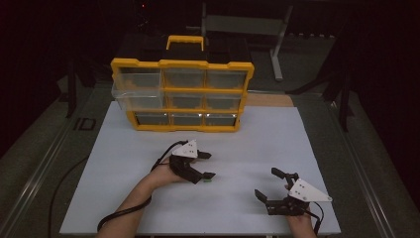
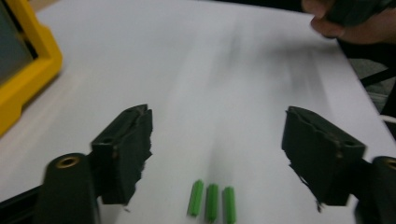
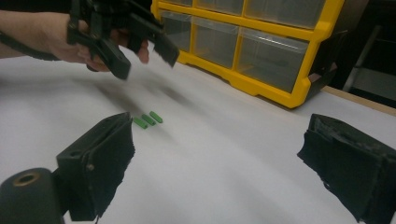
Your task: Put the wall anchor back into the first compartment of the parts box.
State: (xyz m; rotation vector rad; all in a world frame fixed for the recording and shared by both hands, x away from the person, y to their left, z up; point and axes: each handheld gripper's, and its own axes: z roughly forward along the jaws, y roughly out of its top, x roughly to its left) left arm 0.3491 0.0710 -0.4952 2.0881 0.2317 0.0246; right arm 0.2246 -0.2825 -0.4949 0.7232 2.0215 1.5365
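Note:
Three small green pegs (image 2: 212, 201) lie side by side on the white board (image 1: 257, 139); they also show as the green pegs (image 3: 148, 119) in the right gripper view and as a green speck (image 1: 208, 180) from above. My left gripper (image 1: 209, 165) hovers just over them, tilted down. In its own view, the left gripper (image 2: 219, 114) is open, with the pegs on the board between and below the jaws, untouched. My right gripper (image 1: 267, 182) rests near the board's front right. In its own view, the right gripper (image 3: 222, 123) is open and empty.
A yellow organiser (image 1: 182, 94) with clear drawers stands at the back of the board. Its middle-left drawer (image 1: 136, 96) is pulled out a little. The organiser's corner (image 2: 28, 70) is near my left gripper. A cable (image 1: 124, 210) trails from the left hand.

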